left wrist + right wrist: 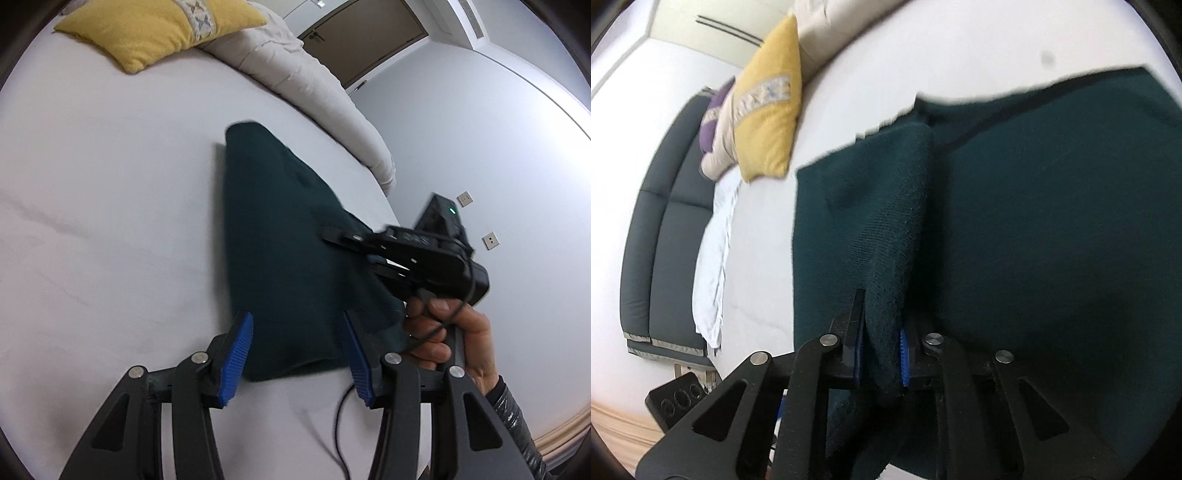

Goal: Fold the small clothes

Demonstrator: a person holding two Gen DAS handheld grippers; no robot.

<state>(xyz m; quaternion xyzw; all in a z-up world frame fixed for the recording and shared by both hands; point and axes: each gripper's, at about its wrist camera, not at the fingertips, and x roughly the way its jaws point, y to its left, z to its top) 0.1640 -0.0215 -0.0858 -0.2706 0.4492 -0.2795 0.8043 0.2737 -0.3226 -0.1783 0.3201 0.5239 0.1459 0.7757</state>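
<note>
Right wrist view: right gripper (881,354) pinches a raised fold of the dark green garment (1034,229) at lower centre. Left gripper (297,354) hangs spread, pads astride the garment's near edge on the white bed (92,221).

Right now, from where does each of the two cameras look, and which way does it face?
Left wrist: sits on the left gripper, looking down over the white bed sheet at the dark green knitted garment; its open blue-padded fingers, the right gripper and a hand show.
Right wrist: sits on the right gripper, facing the bed's dark headboard; its fingers pinch a garment fold.
Both share the garment and the yellow square cushion.
</note>
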